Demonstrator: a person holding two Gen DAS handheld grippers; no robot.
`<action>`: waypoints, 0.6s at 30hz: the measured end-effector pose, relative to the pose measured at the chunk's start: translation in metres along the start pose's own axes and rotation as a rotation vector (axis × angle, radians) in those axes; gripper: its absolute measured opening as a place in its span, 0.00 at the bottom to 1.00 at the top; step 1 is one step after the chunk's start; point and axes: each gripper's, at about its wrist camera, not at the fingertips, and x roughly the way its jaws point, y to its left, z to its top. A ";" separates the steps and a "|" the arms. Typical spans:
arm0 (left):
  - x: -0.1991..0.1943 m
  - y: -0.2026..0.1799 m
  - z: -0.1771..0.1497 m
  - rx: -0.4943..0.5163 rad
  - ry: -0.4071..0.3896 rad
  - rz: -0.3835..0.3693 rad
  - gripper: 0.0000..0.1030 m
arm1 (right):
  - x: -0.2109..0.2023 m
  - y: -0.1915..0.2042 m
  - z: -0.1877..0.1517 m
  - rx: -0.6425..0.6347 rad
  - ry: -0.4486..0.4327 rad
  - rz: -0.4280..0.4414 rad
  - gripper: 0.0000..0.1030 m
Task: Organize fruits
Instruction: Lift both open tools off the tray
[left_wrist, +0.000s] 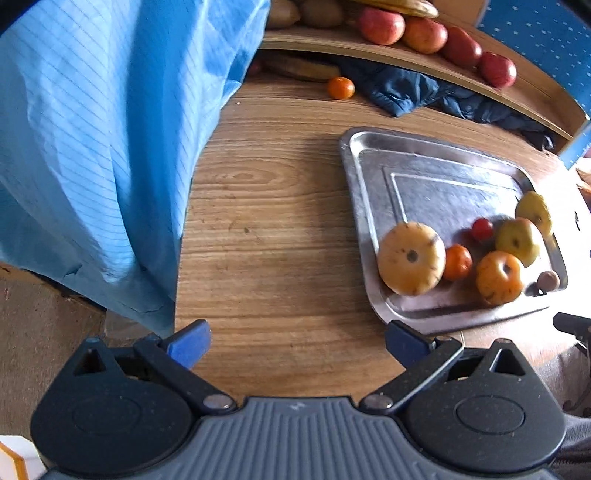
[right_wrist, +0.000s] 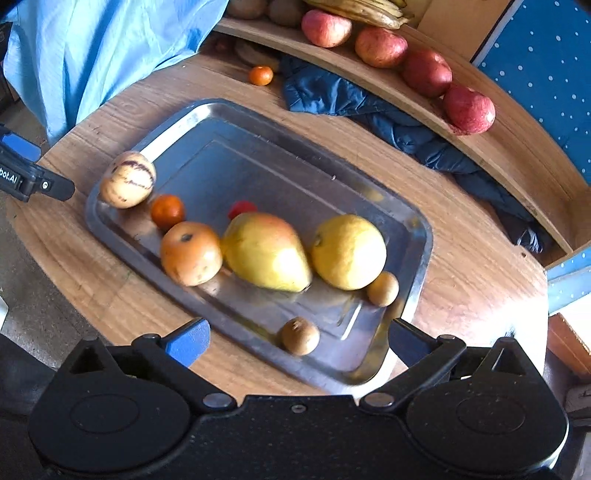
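Both the left gripper (left_wrist: 297, 345) and right gripper (right_wrist: 295, 341) hang with jaws wide, holding nothing. The fruits sit blurred on the metal tray (right_wrist: 258, 122); a blue cloth (left_wrist: 110, 147) hides the surface's far-left side, and the shelf (right_wrist: 480, 122) runs out of frame.

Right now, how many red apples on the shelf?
4, in a row along the wooden shelf: apple one, apple two, apple three, apple four. More may be hidden beyond the frame's top edge.
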 end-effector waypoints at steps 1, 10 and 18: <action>0.001 0.001 0.002 -0.004 -0.001 0.006 1.00 | 0.000 -0.002 0.003 -0.008 -0.002 -0.003 0.99; 0.013 0.001 0.032 -0.026 -0.012 0.054 0.99 | -0.002 -0.028 0.037 -0.005 -0.092 0.007 0.99; 0.023 -0.007 0.071 -0.036 -0.037 0.069 0.99 | 0.005 -0.042 0.068 0.006 -0.202 0.050 0.99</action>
